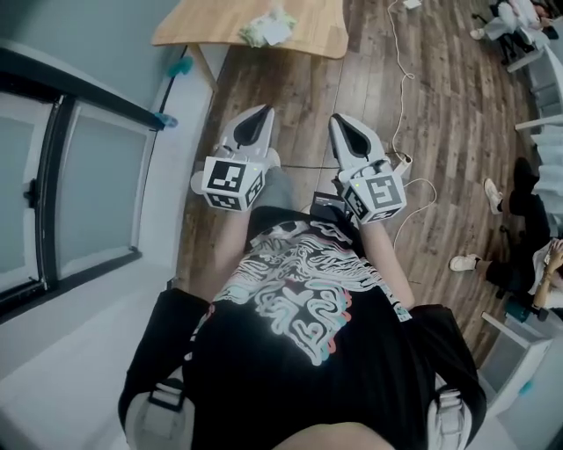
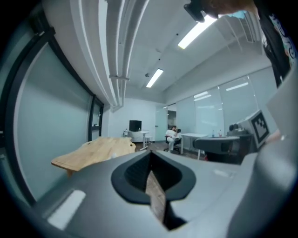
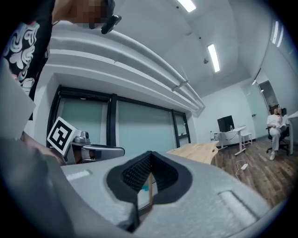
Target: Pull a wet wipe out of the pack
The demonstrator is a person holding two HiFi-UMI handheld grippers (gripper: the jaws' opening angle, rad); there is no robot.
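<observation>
Your left gripper (image 1: 260, 114) and right gripper (image 1: 339, 123) are both closed on nothing, held side by side well short of the wooden table (image 1: 198, 26). The wet wipe pack (image 1: 268, 29) lies on that table

Greenish-white wipe pack (image 1: 268, 29) lies on the wooden table (image 1: 202, 22).

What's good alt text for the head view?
Looking steeply down, a person in a black printed T-shirt holds the left gripper and right gripper side by side, both shut and empty. Ahead, over a wood floor, a wooden table bears what looks like the wipe pack, well apart from both.
</observation>
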